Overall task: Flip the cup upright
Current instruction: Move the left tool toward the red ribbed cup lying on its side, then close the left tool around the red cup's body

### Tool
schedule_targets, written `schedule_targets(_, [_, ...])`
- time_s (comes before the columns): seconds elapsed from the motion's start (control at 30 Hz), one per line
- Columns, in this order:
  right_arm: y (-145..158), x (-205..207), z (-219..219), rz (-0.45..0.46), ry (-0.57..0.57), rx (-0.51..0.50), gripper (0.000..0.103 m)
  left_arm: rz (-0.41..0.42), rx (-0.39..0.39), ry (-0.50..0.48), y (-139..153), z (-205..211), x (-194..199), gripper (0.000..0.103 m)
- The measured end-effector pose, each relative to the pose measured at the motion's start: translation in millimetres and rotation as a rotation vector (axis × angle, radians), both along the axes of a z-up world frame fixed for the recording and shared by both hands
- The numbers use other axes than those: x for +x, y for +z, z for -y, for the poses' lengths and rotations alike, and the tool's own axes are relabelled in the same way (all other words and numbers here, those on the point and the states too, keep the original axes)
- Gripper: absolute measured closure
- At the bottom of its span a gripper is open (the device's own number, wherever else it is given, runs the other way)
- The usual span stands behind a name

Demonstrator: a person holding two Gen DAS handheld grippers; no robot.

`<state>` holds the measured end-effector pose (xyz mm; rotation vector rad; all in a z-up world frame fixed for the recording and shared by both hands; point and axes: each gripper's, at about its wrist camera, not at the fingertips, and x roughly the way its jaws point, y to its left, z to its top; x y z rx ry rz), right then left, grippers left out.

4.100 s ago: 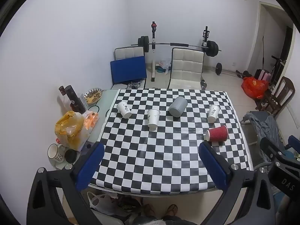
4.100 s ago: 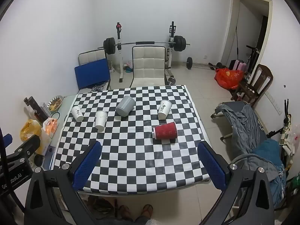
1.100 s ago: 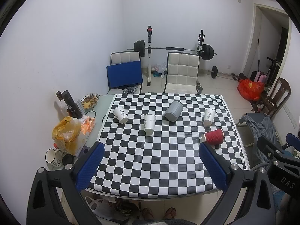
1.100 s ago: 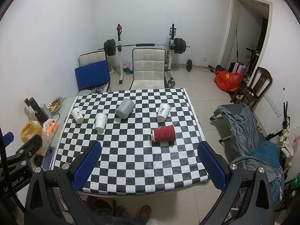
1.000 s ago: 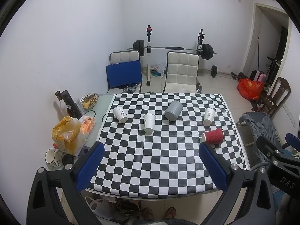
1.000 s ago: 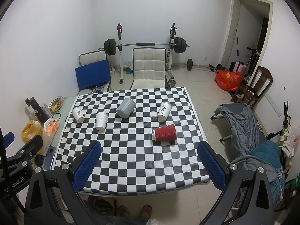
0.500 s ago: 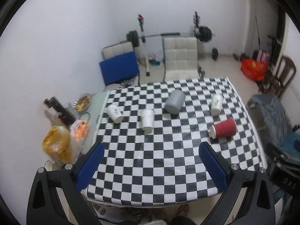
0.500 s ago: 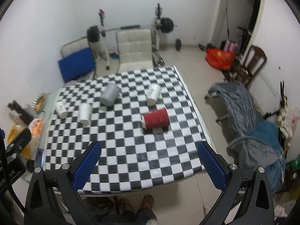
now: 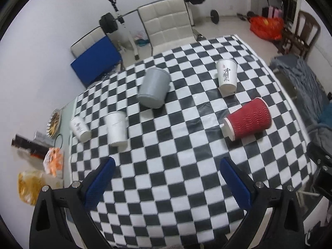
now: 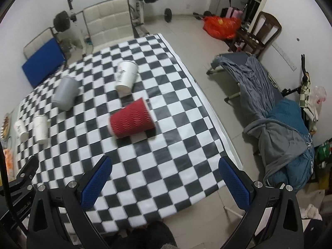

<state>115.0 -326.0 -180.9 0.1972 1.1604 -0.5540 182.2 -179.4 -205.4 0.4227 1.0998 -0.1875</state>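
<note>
Evidently both grippers hang above the near edge of the checkered table, jaws spread wide and empty, while the red cup lies on its side toward the right, awaiting a grasp.

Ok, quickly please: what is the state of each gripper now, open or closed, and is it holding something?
Left gripper: open, holding nothing, above the checkered table.
Right gripper: open, holding nothing; the red cup lies apart from it.
</note>
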Motion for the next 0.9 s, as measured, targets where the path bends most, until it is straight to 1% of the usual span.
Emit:
schedule_targets(0.17, [-46,25,38,-0.049,-0.034,0.034,0.000,-0.012,0.055,-0.047,-37,30,29,0.000])
schedule_targets(0.27, [-75,36,61,-0.082,-0.063,0.063,0.000,-0.035,0.082,-0.080,-60,45,44,0.000])
schedule_targets(0.37, [-103,44,80,-0.114,-0.085,0.095,0.000,-0.070,0.098,-0.135,-80,61,53,0.000])
schedule_targets(0.4, [-112,47,86,-0.126,-0.092,0.102,0.000,-0.089,0.096,-0.171,-87,67,55,0.000])
schedule_targets(0.47, [-130,51,97,-0.149,-0.105,0.120,0.000,-0.096,0.096,-0.223,-94,76,57,0.000])
schedule_targets(0.53, [-146,51,106,-0.173,-0.114,0.129,0.000,-0.099,0.086,-0.309,-97,87,54,0.000])
schedule_targets(0.6, [-158,49,113,-0.191,-0.126,0.147,0.000,-0.087,0.094,-0.396,-98,98,47,0.000])
schedule_targets(0.67, [-168,45,119,-0.207,-0.136,0.160,0.000,-0.080,0.116,-0.503,-102,111,39,0.000])
schedule_targets(0.77, [-178,38,125,-0.221,-0.149,0.192,0.000,-0.091,0.166,-0.626,-115,131,34,0.001])
schedule_targets(0.9, [-187,33,131,-0.233,-0.157,0.201,0.000,-0.105,0.208,-0.704,-130,151,35,0.001])
